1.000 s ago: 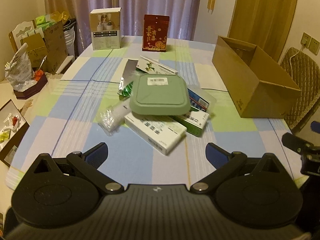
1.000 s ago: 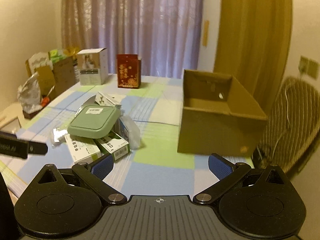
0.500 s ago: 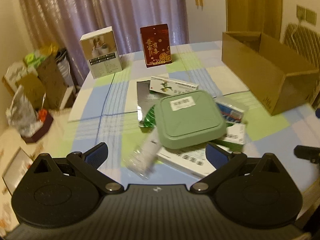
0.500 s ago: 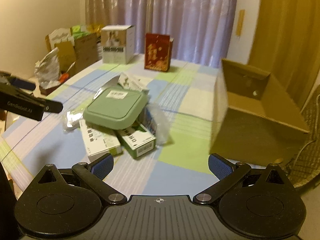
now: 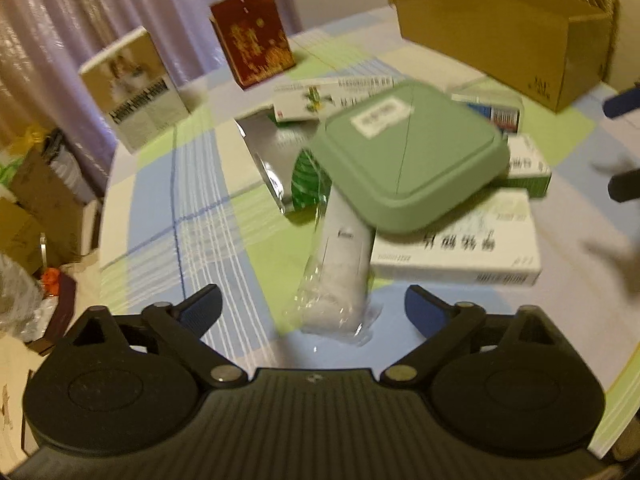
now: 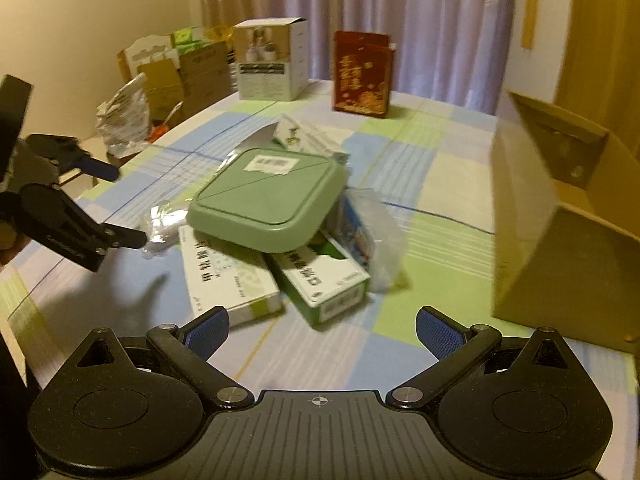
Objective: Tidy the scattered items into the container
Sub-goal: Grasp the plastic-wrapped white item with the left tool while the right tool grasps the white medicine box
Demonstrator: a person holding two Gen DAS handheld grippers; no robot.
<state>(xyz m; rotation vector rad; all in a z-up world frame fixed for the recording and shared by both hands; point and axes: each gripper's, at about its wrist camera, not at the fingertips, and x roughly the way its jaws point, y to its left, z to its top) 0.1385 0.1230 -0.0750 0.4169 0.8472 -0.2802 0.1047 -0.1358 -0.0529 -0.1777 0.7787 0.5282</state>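
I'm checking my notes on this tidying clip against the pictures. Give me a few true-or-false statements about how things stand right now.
1. Both grippers are open. True: left gripper and right gripper hold nothing.
2. The green square lid lies on top of the pile. True.
3. The cardboard box already holds the white medicine box. False: the white medicine box lies on the table, partly under the lid.
4. The plastic-wrapped roll sits between the left gripper's fingers. True.
5. The red carton lies flat. False: it stands upright.
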